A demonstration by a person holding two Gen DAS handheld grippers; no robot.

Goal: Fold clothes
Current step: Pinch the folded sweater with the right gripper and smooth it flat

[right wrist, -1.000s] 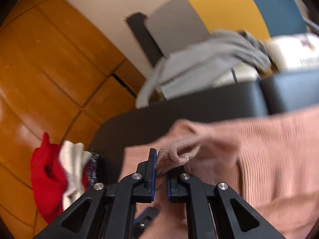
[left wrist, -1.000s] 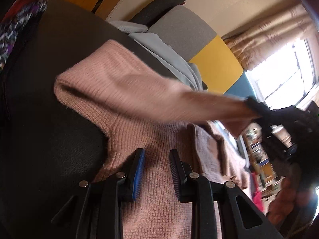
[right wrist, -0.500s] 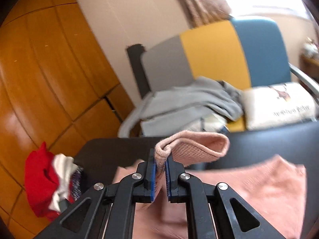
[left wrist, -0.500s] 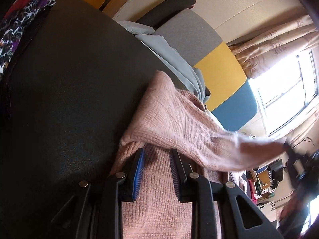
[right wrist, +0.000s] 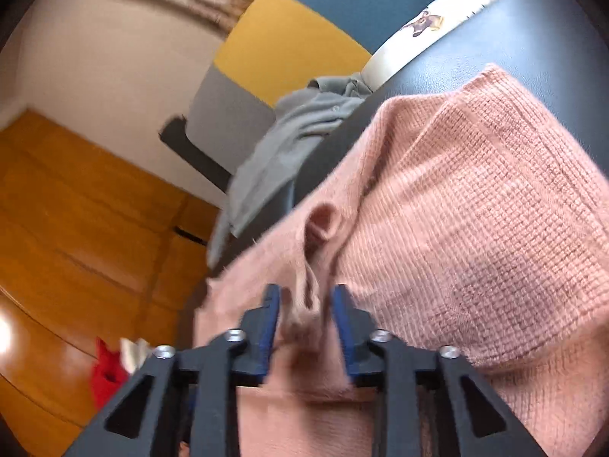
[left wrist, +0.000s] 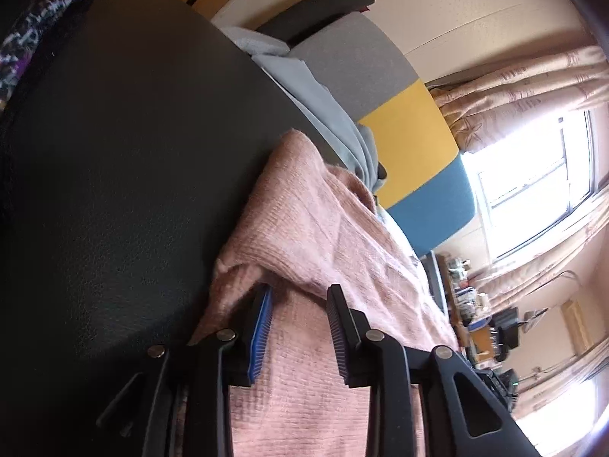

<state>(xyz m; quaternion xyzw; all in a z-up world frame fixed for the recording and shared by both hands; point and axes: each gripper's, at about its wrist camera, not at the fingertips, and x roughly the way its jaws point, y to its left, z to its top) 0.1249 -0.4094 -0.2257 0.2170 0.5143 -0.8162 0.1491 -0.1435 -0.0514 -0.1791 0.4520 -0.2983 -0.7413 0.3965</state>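
Pink knit sweater [right wrist: 456,209] is spread on black surface [left wrist: 133,152] under both tongs. R gripper [right wrist: 304,304] just opened, sleeve fold loose btwn jaws. L gripper [left wrist: 298,304] spread over knit, just opened slightly.

**No readable text in view**

Nothing legible is showing in either wrist view. The white cushion [right wrist: 415,34] on the chair is carrying a small brown animal print, but no lettering on it is resolving. The cluttered shelves [left wrist: 472,304] under the window are appearing too small and blurred for any label to be read.
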